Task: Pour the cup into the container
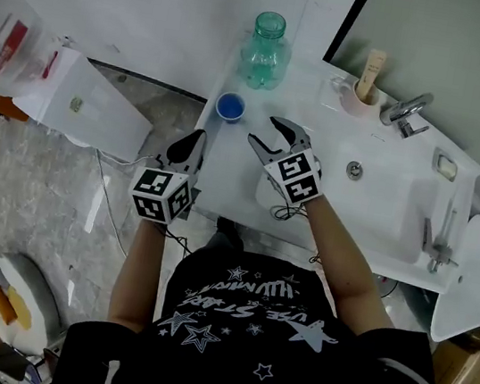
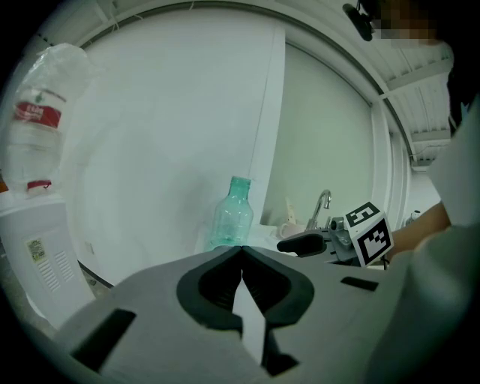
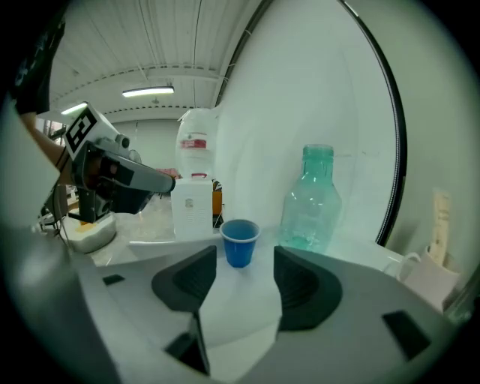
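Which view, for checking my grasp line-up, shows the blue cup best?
Right gripper view: the blue cup stands side-on, beyond the open jaws. The head view shows it small, from above; the left gripper view misses it.

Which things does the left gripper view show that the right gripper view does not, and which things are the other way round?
Only the left gripper view shows the tap, the right gripper and its own jaws shut together. Only the right gripper view shows the blue cup, the left gripper and its own jaws standing apart, gripping nothing. Both show the green bottle and the white water dispenser.
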A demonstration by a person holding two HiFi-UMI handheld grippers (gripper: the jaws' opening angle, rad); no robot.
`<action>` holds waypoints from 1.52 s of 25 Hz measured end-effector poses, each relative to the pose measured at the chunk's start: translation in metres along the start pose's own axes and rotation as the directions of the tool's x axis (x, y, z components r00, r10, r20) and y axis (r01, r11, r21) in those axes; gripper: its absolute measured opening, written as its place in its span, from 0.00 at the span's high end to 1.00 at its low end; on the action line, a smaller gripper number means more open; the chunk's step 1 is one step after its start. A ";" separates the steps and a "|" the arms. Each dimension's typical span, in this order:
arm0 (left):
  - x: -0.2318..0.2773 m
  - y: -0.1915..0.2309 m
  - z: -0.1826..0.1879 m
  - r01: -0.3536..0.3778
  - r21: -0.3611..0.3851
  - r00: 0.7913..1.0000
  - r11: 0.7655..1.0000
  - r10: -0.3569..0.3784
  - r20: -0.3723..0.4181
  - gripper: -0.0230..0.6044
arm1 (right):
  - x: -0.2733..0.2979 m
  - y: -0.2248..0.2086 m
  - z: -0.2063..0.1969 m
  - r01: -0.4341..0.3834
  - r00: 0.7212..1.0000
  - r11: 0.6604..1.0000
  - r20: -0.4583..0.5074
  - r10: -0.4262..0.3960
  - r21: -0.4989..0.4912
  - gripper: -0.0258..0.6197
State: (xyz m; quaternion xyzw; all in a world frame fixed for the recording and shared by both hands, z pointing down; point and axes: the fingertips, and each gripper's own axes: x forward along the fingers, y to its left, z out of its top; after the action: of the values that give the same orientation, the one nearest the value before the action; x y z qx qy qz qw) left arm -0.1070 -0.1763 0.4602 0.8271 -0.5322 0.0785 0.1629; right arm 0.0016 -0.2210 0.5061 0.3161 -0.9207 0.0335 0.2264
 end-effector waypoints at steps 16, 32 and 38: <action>-0.048 -0.087 -0.011 -0.067 0.006 0.996 0.998 0.066 0.068 0.94 | -0.105 0.006 -0.002 0.023 0.994 0.998 0.109 -0.029 0.057 0.95; -0.105 -0.174 -0.056 -0.118 -0.021 0.990 0.993 0.119 0.076 0.94 | -0.198 0.049 -0.041 -0.033 0.994 0.999 0.108 0.035 -0.015 0.95; -0.122 -0.201 -0.071 -0.131 -0.031 0.988 0.991 0.133 0.073 0.94 | -0.224 0.059 -0.058 -0.052 0.993 0.998 0.101 0.054 -0.019 0.95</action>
State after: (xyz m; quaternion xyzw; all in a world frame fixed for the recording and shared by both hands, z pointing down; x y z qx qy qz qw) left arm 0.0273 0.0293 0.4522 0.7901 -0.5926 0.0511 0.1483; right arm 0.1459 -0.0352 0.4646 0.2911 -0.9393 0.0156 0.1810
